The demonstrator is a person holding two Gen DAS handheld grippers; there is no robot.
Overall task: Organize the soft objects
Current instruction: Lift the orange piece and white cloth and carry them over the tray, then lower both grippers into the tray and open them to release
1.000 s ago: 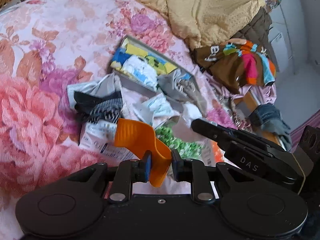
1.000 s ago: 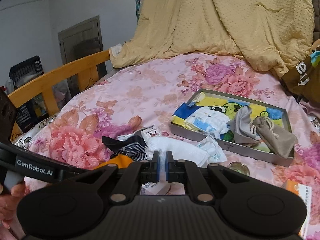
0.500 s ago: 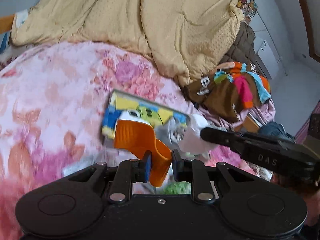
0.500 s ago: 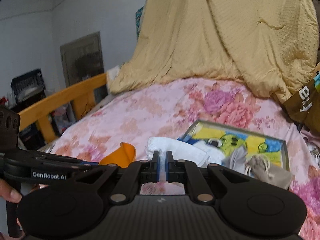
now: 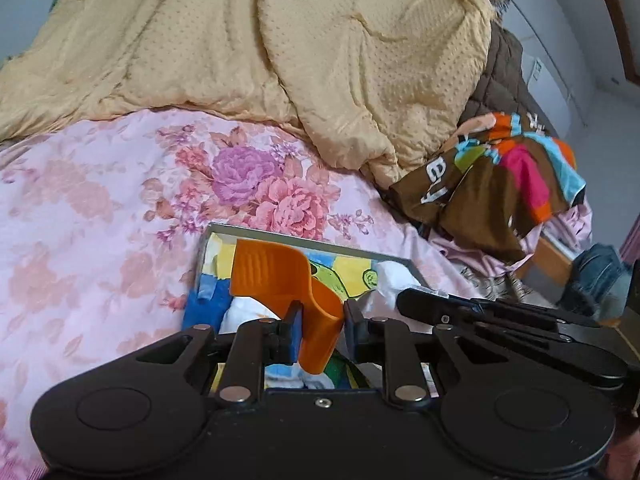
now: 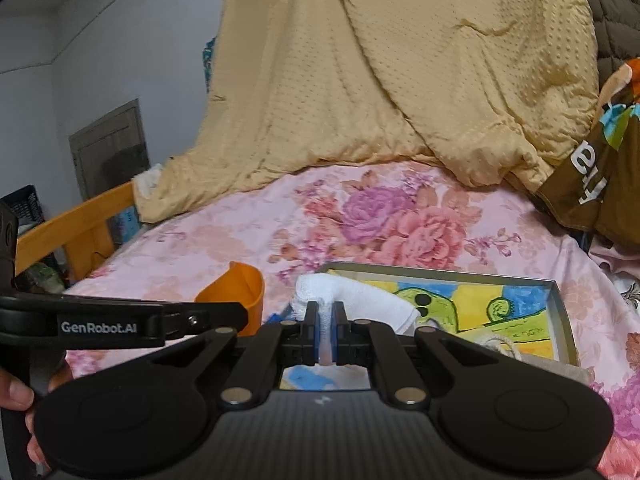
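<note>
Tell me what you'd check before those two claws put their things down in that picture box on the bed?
1. left gripper grips the orange scoop: ok.
2. right gripper pinches the white cloth: ok, jaws shut on it.
3. Scoop over the tray: ok, as the left wrist view shows it.
4. Cloth over the tray: ok, its loose end hangs past the near rim.
5. Free room in the tray: not ok on the near side, where a beige pouch and other cloths lie.
6. The two grippers clear of each other: cannot tell.
</note>
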